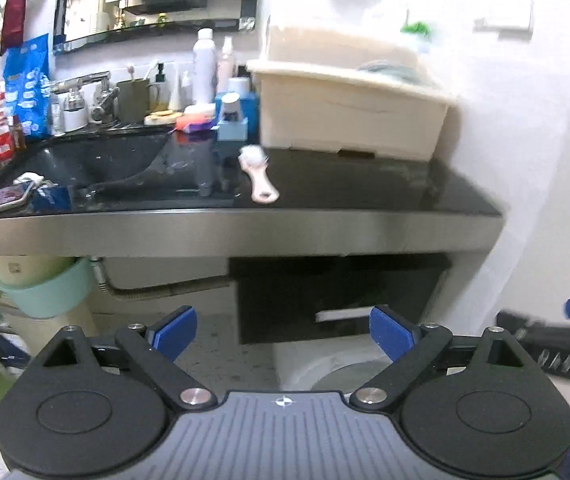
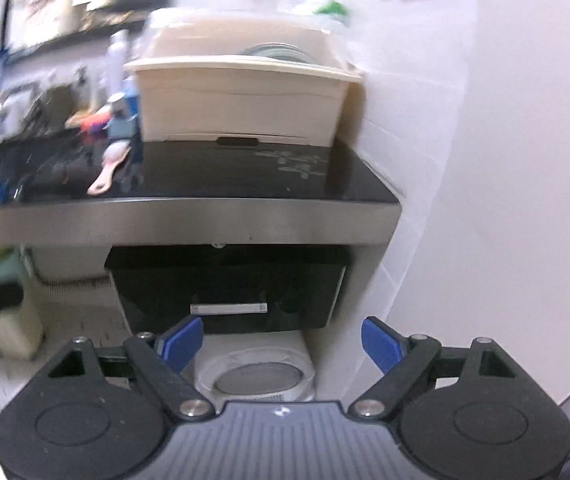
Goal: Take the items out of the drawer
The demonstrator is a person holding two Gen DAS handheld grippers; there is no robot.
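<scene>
Black drawer (image 2: 227,288) shut under right end of counter (image 2: 189,216), silver handle (image 2: 229,309) facing out. Left gripper (image 1: 283,336) and right gripper (image 2: 283,344) both spread wide, empty, near it.

One black drawer (image 2: 225,284), one cream bin (image 2: 241,100), one pink brush (image 1: 259,174), perhaps two white bottles (image 1: 204,66).

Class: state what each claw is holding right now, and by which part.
Nothing is held. The left claw and right claw are both open and empty, facing the closed black drawer.

Black drawer (image 2: 225,280), cream bin (image 2: 241,100), pink brush (image 1: 259,176), blue-padded claws.
</scene>
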